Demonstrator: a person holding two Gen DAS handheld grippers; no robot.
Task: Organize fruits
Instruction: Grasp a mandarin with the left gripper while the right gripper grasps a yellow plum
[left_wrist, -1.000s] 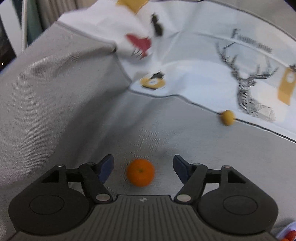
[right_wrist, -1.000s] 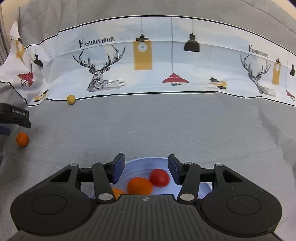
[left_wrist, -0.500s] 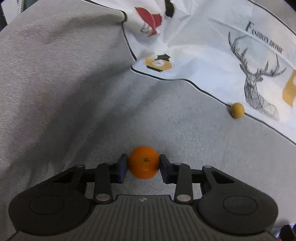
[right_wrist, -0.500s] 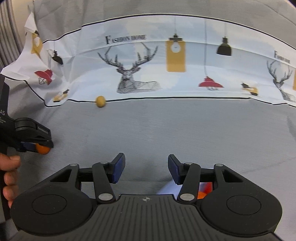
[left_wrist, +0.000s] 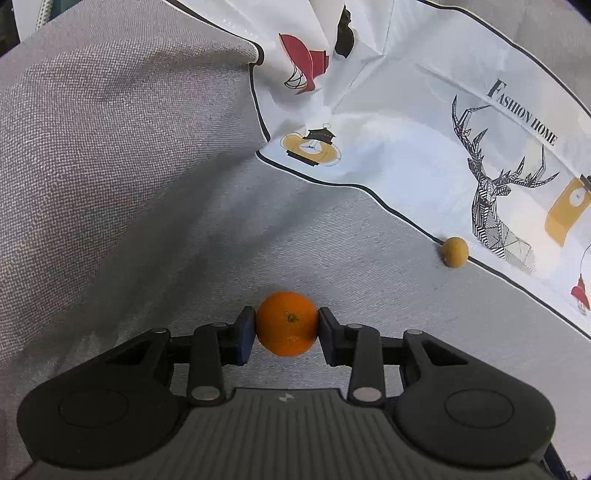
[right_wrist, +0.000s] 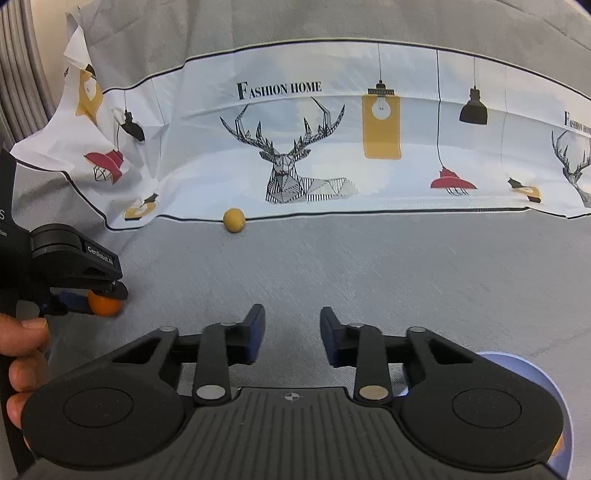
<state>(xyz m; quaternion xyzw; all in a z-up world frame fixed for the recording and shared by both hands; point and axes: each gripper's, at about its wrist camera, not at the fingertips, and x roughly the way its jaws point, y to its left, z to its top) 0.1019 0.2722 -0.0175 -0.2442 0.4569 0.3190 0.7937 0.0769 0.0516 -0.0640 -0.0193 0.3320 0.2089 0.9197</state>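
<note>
The left gripper (left_wrist: 287, 325) has the orange (left_wrist: 287, 323) clamped, 1 blue pad pressing each flank at its widest part, stem end facing the camera. From the right wrist view the same orange (right_wrist: 104, 305) sits low over the grey cloth (right_wrist: 369, 280) under the black jaw housing, and I cannot tell whether it touches the fabric or has cleared it. The right gripper (right_wrist: 292, 330) has its jaws spread with nothing between them, hovering over bare cloth. The blue bowl (right_wrist: 532, 373) peeks out at its lower right, mostly hidden behind the gripper body.

How to play this: lift straight up before travelling, because a round fruit held only at 2 points can roll out if dragged across fabric. Keep the squeeze steady and gentle, carry it right toward the bowl, and let go low over the rim so it does not bounce out. That small yellow fruit (left_wrist: 455, 251) resting against the edge of the printed sheet (left_wrist: 424, 155) looks like the next pickup.

Compared with 1 second ago, big change: then the left jaws stood wide with the orange loose between them, and now they grip it. The right gripper was directly over the bowl, fruit visible inside; now it has swung left, pushing the bowl to the frame's corner.
</note>
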